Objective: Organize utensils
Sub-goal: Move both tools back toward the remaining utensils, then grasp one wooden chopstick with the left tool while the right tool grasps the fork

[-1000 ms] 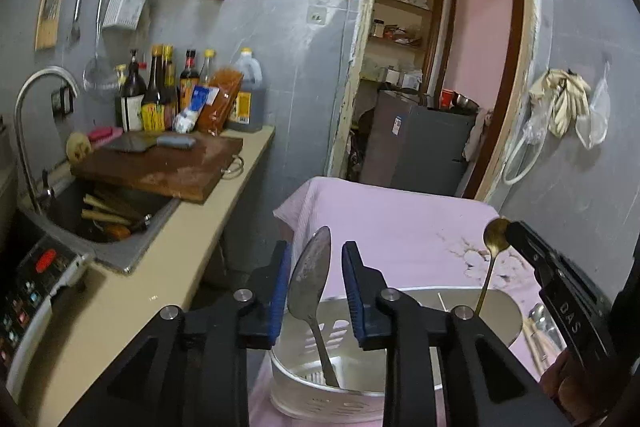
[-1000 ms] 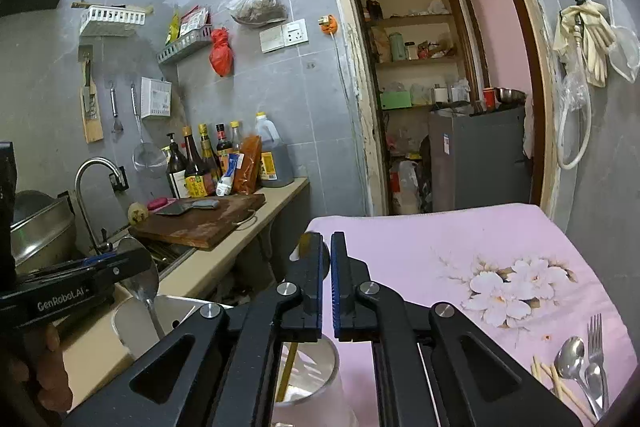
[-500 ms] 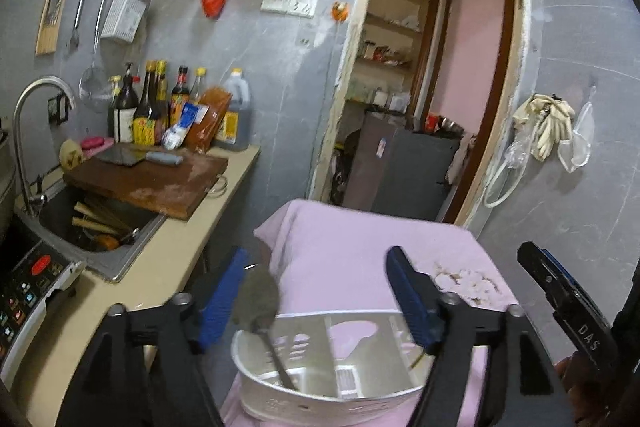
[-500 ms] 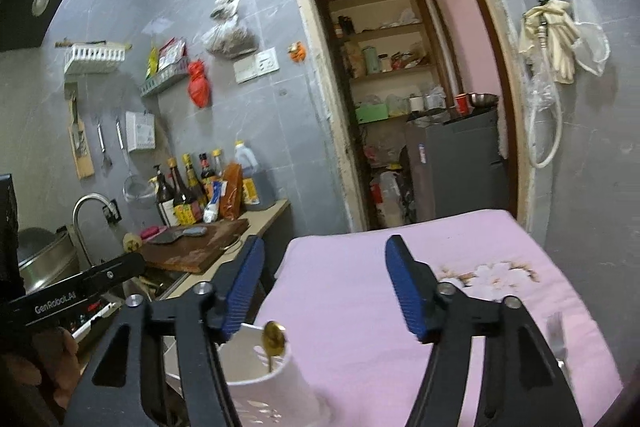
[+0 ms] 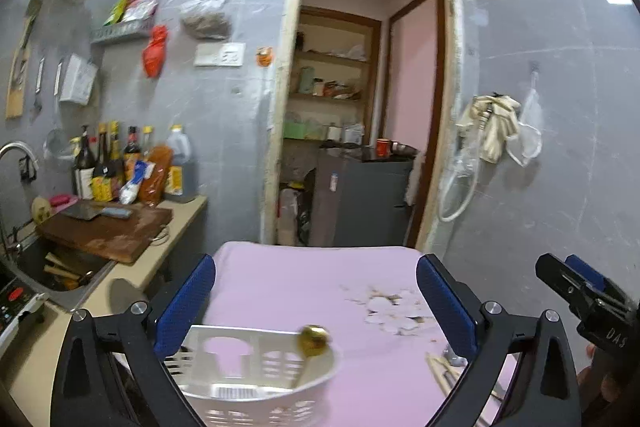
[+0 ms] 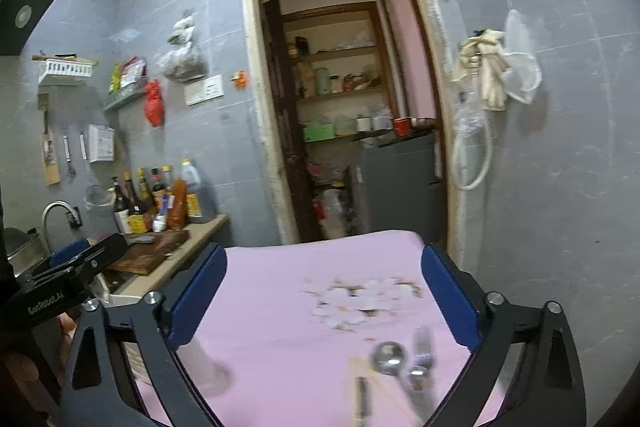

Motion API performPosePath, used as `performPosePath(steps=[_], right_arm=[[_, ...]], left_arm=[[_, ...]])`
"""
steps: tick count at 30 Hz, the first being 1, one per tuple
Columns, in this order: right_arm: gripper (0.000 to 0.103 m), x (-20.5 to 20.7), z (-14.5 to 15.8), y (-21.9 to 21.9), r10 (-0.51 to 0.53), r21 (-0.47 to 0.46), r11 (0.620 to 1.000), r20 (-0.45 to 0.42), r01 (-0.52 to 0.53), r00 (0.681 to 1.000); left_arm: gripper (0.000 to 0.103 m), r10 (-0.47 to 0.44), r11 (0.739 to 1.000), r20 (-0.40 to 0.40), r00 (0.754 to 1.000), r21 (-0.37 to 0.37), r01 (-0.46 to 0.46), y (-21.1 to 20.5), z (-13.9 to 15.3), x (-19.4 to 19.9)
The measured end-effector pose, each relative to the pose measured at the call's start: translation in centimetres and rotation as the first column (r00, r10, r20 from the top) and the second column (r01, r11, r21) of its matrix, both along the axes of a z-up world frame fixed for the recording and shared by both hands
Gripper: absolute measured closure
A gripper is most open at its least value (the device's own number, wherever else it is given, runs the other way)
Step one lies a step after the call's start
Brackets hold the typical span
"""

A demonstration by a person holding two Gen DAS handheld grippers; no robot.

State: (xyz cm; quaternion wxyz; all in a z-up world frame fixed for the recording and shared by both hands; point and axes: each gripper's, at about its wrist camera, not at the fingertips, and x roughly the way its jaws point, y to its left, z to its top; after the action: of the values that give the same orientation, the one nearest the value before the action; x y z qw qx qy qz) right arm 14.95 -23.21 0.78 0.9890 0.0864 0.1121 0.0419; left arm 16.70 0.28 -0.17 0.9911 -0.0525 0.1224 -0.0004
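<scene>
Left wrist view: my left gripper [image 5: 316,301] stands with its blue-padded jaws wide apart and nothing between them, above a white slotted plastic utensil caddy [image 5: 256,383] resting on the pink flowered tablecloth [image 5: 304,279]. A gold-bowled spoon [image 5: 314,341] stands tilted in the caddy's right-hand part, bowl up. A grey rounded shape [image 5: 122,293], probably the bowl of a second spoon, shows at the caddy's left behind my gripper finger; blur prevents certainty. The wooden chopping board [image 5: 108,231] lies on the beige counter [image 5: 148,267] to the left, by the sink.

Right wrist view: my right gripper [image 6: 324,301] is likewise spread wide and empty over the same cloth. Near its right finger, on the cloth, lie a steel spoon [image 6: 388,359], a steel fork [image 6: 422,347] just beside it, and pale wooden chopsticks [image 6: 362,379] to their left, all motion-blurred. The left gripper appears at the left edge, well apart from these utensils.
</scene>
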Motion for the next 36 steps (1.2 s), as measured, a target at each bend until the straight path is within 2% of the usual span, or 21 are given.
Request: performPosePath(steps=[5,10,16,22,27,31,33,34,36], right_arm=[[0.001,-0.3,-0.3,-4.1,-0.05,-0.006,0.999,-0.019,0.05,0.999],[0.001,0.7,-2.0,-8.9,-0.071,0.009,0.997,-0.062,0.071,0.996],[0.001,3.6,-5.6,-13.2,-0.016,0.022,1.0,-0.138,0.019,0.99],[0.003,8.7,-10.8,-15.0,0.117,0.102,0.991,-0.279,-0.092,0.953],[0.028,11.6,-14.2,-14.0,0.205,0.118,0.978,-0.345,-0.174,0.916],[0.04,13.1,-16.2,-12.9,0.262,0.134,0.965,-0.394,-0.227,0.881],[0.05,13.9,-16.7,-12.5,0.295,0.146,0.955,-0.413,-0.257,0.862],[0.053,14.2,-17.1,-12.3,0.309,0.153,0.951,-0.428,-0.268,0.849],[0.062,14.9,-17.9,-12.0,0.338,0.177,0.941,-0.46,-0.288,0.821]], left_arm=[[0.001,-0.063,0.997,-0.015,0.998,0.032,0.064,-4.6,-0.8,0.5],[0.001,-0.101,0.994,-0.053,0.994,0.043,0.103,-8.5,-2.2,1.7],[0.001,-0.115,0.989,-0.145,0.983,0.073,0.126,-12.7,-5.4,3.8],[0.002,-0.103,0.989,-0.298,0.949,0.075,0.131,-14.6,-9.4,6.1],[0.007,-0.109,0.985,-0.402,0.909,0.08,0.153,-15.1,-11.5,7.6],[0.029,-0.138,0.983,-0.49,0.861,0.038,0.179,-15.2,-13.0,9.0],[0.036,-0.163,0.981,-0.532,0.831,-0.001,0.192,-14.8,-13.8,9.7],[0.041,-0.171,0.981,-0.542,0.823,-0.013,0.195,-14.7,-14.0,9.9],[0.053,-0.21,0.975,-0.577,0.789,-0.063,0.214,-14.5,-14.7,10.5]])
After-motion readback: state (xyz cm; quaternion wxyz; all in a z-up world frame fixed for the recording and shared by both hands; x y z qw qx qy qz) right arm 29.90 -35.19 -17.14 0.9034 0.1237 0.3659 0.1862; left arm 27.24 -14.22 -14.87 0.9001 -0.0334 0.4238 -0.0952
